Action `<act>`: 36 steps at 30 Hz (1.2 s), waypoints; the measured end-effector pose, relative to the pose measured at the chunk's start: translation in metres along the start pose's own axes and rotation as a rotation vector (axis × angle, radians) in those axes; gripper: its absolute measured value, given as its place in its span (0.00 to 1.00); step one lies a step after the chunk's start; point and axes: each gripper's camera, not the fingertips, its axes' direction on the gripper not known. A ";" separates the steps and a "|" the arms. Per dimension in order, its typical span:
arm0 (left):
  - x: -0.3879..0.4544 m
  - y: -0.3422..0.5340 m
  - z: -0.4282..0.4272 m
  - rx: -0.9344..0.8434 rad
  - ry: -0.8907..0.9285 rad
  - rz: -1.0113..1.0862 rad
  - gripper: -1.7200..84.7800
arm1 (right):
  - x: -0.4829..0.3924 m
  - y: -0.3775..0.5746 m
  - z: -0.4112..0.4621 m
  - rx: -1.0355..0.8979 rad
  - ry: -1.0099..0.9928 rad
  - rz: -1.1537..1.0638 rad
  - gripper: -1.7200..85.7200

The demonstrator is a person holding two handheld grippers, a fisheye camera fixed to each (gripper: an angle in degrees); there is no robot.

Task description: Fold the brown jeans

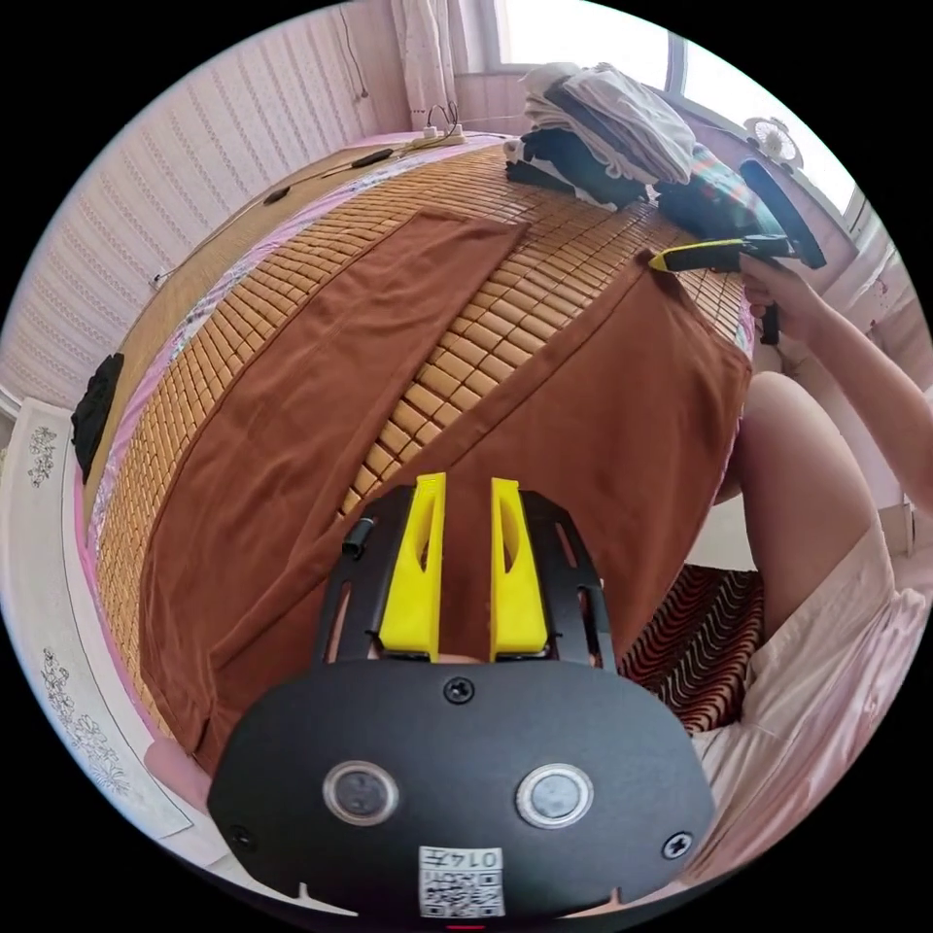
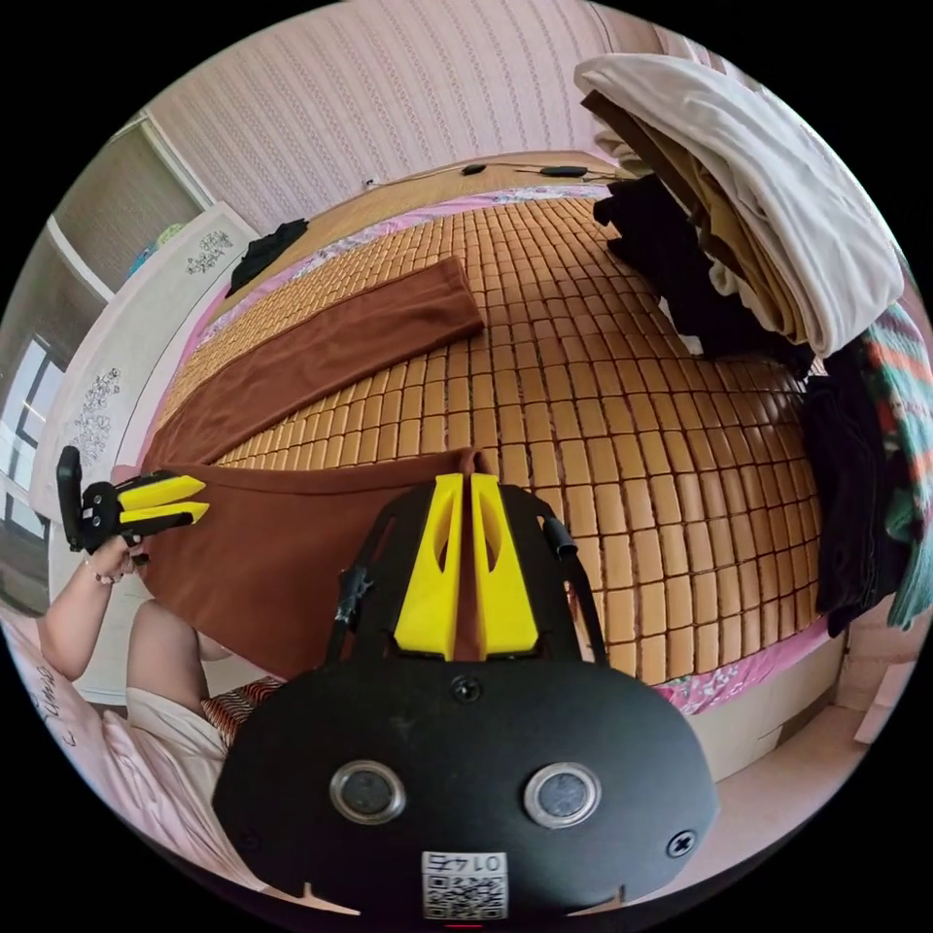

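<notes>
The brown jeans (image 1: 292,408) lie spread on a bamboo mat (image 1: 486,321), their two legs splayed apart in a V. My left gripper (image 1: 468,483) is at the waist end with brown cloth running between its narrowly parted yellow jaws, which pinch it. In the right gripper view it (image 2: 199,498) sits at the jeans' (image 2: 321,360) waist edge, held by a hand. My right gripper (image 2: 465,478) is shut on the hem of the nearer leg. In the left gripper view it (image 1: 659,260) lifts that hem corner slightly off the mat.
A tall pile of folded clothes (image 2: 758,194) stands on the mat's (image 2: 632,437) far corner, with dark garments beside it. A black cloth (image 1: 97,408) lies by the wall side, and cables with a power strip (image 1: 437,136) at the head. The person's leg (image 1: 807,466) is beside the bed.
</notes>
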 end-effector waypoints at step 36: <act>-0.156 0.492 -0.105 0.109 -0.010 -0.865 0.09 | -0.235 0.047 -0.039 -0.106 0.334 -0.499 0.12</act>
